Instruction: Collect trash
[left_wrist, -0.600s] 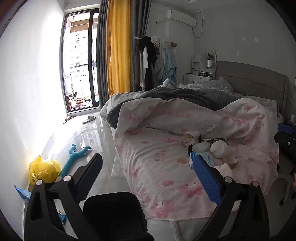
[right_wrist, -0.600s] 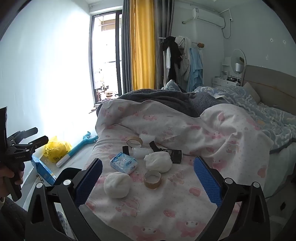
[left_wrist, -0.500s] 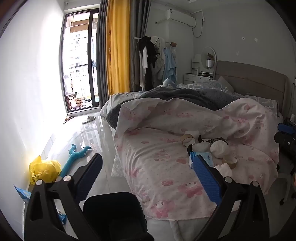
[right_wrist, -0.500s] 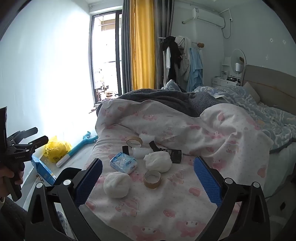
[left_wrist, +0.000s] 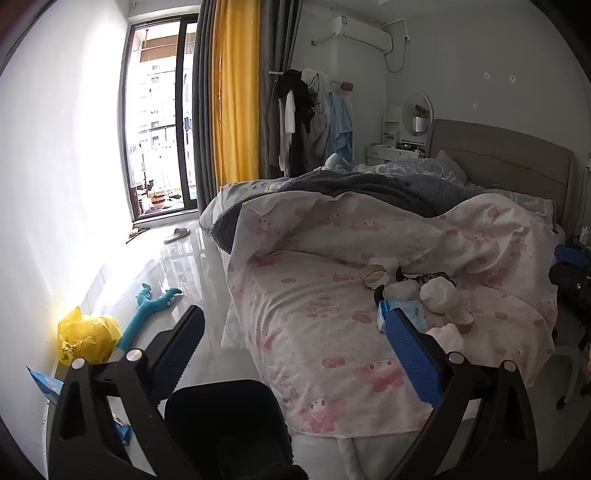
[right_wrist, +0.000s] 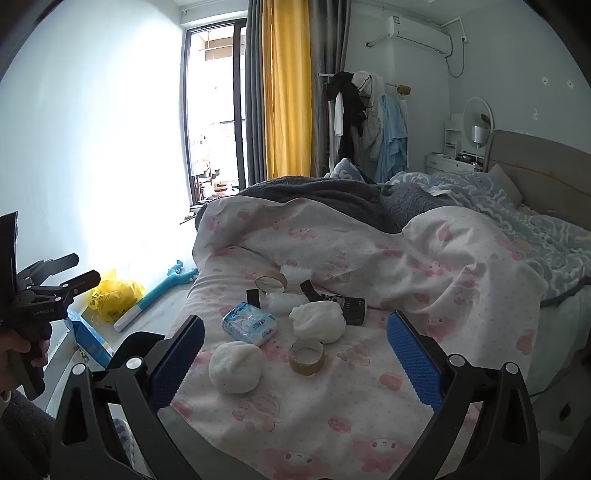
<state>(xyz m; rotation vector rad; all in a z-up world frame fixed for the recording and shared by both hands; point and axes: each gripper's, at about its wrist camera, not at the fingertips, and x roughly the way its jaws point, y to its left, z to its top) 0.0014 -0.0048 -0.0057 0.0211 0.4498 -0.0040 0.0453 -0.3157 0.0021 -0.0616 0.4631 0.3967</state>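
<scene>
Both tongs hung spread wide and empty, the right gripper (right_wrist: 295, 354) just short of a white paper wad (right_wrist: 235, 366) and tape roll (right_wrist: 307, 356); the left gripper (left_wrist: 295, 354) stood above a black bin (left_wrist: 225, 424). Nothing collected yet; next, I judged, close on the wad.

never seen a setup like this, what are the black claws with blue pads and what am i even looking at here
Those claws are two hand-held grippers that a person carries, one in each hand, each with a fisheye camera looking out along its fingers. One picture is from the left gripper, the other from the right gripper. Both stand wide open and hold nothing. The right view looks down at a pink bedspread strewn with trash: two white crumpled wads, two tape rolls and a blue tissue pack. At that picture's left edge you see the left gripper from the side. The left view shows a black bin just below its claw.
</scene>
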